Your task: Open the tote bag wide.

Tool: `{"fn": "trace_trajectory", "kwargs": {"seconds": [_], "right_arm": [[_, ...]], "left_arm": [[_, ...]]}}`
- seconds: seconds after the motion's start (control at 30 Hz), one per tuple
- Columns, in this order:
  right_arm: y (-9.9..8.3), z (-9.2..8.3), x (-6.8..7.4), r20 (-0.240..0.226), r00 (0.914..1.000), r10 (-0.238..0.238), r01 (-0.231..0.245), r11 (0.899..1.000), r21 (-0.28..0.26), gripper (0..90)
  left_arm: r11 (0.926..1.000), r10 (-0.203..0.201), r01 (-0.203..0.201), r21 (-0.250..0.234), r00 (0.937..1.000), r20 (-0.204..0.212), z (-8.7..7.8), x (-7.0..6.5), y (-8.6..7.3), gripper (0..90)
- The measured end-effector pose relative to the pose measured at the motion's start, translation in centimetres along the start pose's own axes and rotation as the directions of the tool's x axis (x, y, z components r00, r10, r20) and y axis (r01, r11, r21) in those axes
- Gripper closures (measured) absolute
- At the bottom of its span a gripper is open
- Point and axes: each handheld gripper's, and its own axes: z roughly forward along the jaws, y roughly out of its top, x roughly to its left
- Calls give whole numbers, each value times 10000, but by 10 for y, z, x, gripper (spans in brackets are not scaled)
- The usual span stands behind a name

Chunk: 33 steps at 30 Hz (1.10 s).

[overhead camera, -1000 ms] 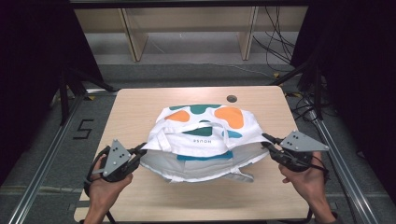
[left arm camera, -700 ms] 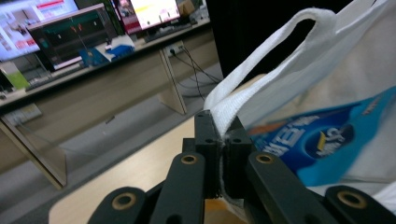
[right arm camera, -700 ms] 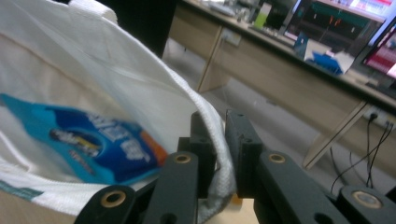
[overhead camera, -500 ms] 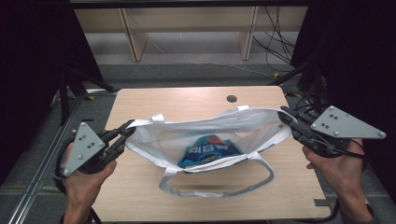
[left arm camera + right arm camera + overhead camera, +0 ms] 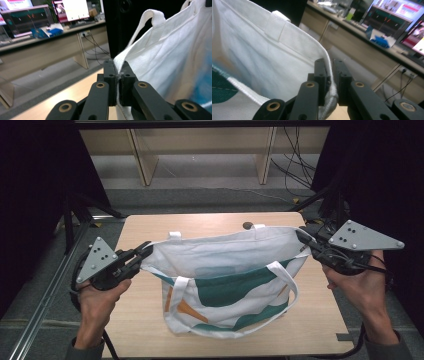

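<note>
A white tote bag point(image 5: 225, 280) with teal and orange patches hangs stretched between my two grippers above the wooden table point(image 5: 210, 222). My left gripper point(image 5: 146, 253) is shut on the bag's left top corner, and the left gripper view shows the hem point(image 5: 119, 72) pinched between its jaws. On the right, my right gripper point(image 5: 301, 238) is shut on the opposite top corner, with the rim point(image 5: 329, 72) clamped between its jaws. The bag's mouth is pulled taut, its handles point(image 5: 285, 275) drooping on the near side and standing up at the far rim. The bag's bottom rests on or just above the table.
A small dark round spot point(image 5: 247, 225) lies near the table's far edge. Wooden shelf legs point(image 5: 142, 157) stand beyond the table. Black frame posts point(image 5: 75, 210) flank it at left and right. Desks with monitors point(image 5: 27, 15) show in the background of both gripper views.
The bag lay crumpled on the table a second ago. Both grippers have risen and spread apart with its corners, lifting it and stretching its mouth open, then taut.
</note>
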Motion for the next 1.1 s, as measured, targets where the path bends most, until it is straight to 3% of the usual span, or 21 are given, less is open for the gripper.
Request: {"fn": "trace_trajectory", "kwargs": {"seconds": [0.2,0.37,0.47,0.53,0.6,0.63,0.67,0.73,0.77,1.0,1.1], "right_arm": [[-22,10,7,-307,9995,-1,17,9987,515,827],[-36,16,16,-160,9999,1,8,9985,548,827],[-46,16,18,-113,9999,57,-54,9995,306,826],[-53,18,18,4,9993,367,-367,9991,224,825],[-61,25,15,6,9993,364,-364,9980,511,825],[-62,26,14,23,9997,243,-244,9986,477,825],[-66,28,14,40,9979,647,-648,9960,618,825],[-70,31,14,-29,9980,635,-632,9954,716,825],[-72,31,15,-72,9979,638,-630,9950,770,824],[-80,36,17,-240,9980,578,-551,9933,1017,822],[-85,38,17,-254,9980,587,-552,9908,1233,821]], "left_arm": [[9972,96,-111,735,9998,195,-1,-8,-27,859],[9910,-130,88,1337,9995,305,7,-8,-45,856],[9880,-220,164,1533,9992,346,13,-7,-51,854],[9863,-283,219,1635,9989,367,19,-7,-54,853],[9842,-236,167,1764,9990,370,26,-7,-59,853],[9821,-428,348,1853,9983,391,30,-8,-63,853],[9810,-436,349,1906,9982,415,31,-7,-64,852],[9784,-423,335,2038,9984,388,33,-6,-68,852],[9804,-210,103,1969,9984,523,34,-4,-70,852],[9732,-335,189,2290,9976,599,39,-3,-89,848],[9663,-317,167,2568,9980,543,42,-6,-98,844]]}}
